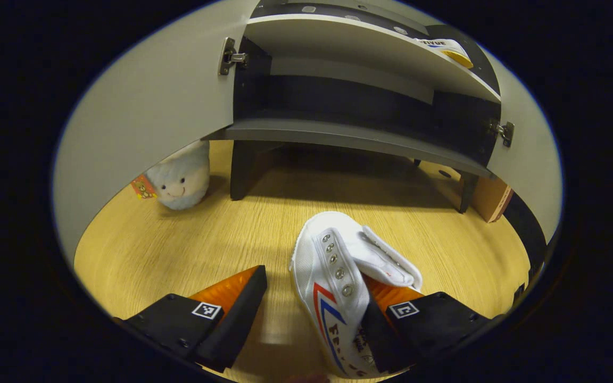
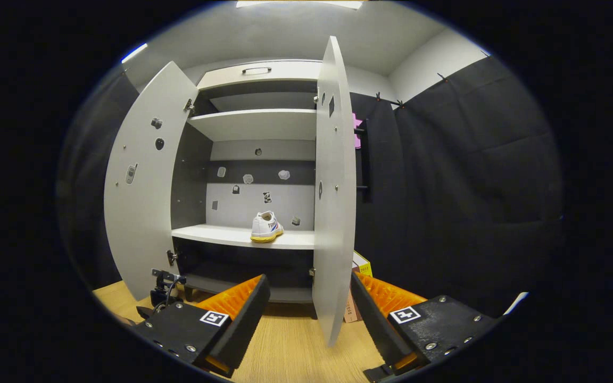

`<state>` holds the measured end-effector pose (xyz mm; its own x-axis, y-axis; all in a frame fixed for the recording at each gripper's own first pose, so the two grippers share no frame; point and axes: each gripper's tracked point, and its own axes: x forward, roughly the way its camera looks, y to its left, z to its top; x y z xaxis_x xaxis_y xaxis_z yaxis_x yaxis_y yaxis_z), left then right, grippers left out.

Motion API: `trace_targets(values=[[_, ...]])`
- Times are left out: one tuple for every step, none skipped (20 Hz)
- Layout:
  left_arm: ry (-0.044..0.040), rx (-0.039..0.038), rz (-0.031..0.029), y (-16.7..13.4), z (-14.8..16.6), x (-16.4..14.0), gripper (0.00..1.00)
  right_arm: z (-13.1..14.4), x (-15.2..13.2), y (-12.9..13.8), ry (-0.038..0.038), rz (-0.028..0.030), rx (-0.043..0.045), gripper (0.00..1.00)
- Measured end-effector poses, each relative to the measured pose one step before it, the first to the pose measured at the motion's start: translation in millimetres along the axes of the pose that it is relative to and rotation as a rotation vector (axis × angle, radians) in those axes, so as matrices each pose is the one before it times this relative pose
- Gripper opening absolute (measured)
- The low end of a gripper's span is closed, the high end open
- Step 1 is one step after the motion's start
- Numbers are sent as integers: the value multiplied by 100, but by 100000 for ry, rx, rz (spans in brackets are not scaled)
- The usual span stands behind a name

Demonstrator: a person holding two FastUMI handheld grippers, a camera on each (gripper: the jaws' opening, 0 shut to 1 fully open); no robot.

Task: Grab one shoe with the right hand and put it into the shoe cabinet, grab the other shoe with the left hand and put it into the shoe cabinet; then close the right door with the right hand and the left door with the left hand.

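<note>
Shoe [image 1: 338, 276] on the floor [image 1: 189, 244], lying between the left gripper's [image 1: 314, 303] wide-spread fingers, one finger inside its collar, nothing clamped. Cabinet [image 2: 253, 175] ahead with both doors swung open. Second shoe [image 2: 266, 227] sits on the middle shelf [image 2: 216, 235]. Right gripper [image 2: 309, 314] gapes empty, the right door's [image 2: 333, 202] edge between its fingers.

A white plush toy [image 1: 180, 181] with a smiling face sits on the wooden floor [image 1: 221, 239], an orange tag [image 1: 143, 187] hanging at its side. A brown cardboard box [image 1: 490, 198] stands on the floor farther off. In the right gripper view, black cloth [image 2: 461, 181] drapes the wall, and something pink [image 2: 358, 131], perhaps a hook or sticker, shows against it.
</note>
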<state>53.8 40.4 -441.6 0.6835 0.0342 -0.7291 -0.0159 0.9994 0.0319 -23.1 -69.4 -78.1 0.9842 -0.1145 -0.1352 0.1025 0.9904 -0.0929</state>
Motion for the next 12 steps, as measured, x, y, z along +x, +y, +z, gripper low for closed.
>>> trace_targets(values=[[-1062,-461,-124,-102,380,-131,97,-35,99,-22,70,24,29,94],[-1360,-577,-741,-302,186,-144,88,-48,44,5,113,221,134,94],[-1416,-598,-1897,-609,297,-191,81,-137,116,144,156,506,273,94],[-938,1338,1467,182,134,-263,59,-80,113,249,269,620,422,94],[-785,1999,2048,202,278,-171,48,-24,129,314,119,762,607,94],[-277,1013,1974,362,172,-358,29,-19,15,279,-87,832,602,94],[-1177,-1094,-529,-227,456,-707,19,-65,68,175,-89,786,348,94],[-1056,-1611,-970,-436,621,-942,16,-104,48,135,-43,631,24,94],[-2794,-763,-358,-139,1177,-1343,16,56,-1,107,-218,581,-32,94],[-3113,-911,-179,-321,1666,-1655,16,46,-22,117,-230,395,39,94],[-3622,-852,10,-441,2063,-1937,16,90,96,130,-186,413,90,94],[-4220,-1180,329,-516,2440,-1856,16,-17,85,109,-174,119,66,94]])
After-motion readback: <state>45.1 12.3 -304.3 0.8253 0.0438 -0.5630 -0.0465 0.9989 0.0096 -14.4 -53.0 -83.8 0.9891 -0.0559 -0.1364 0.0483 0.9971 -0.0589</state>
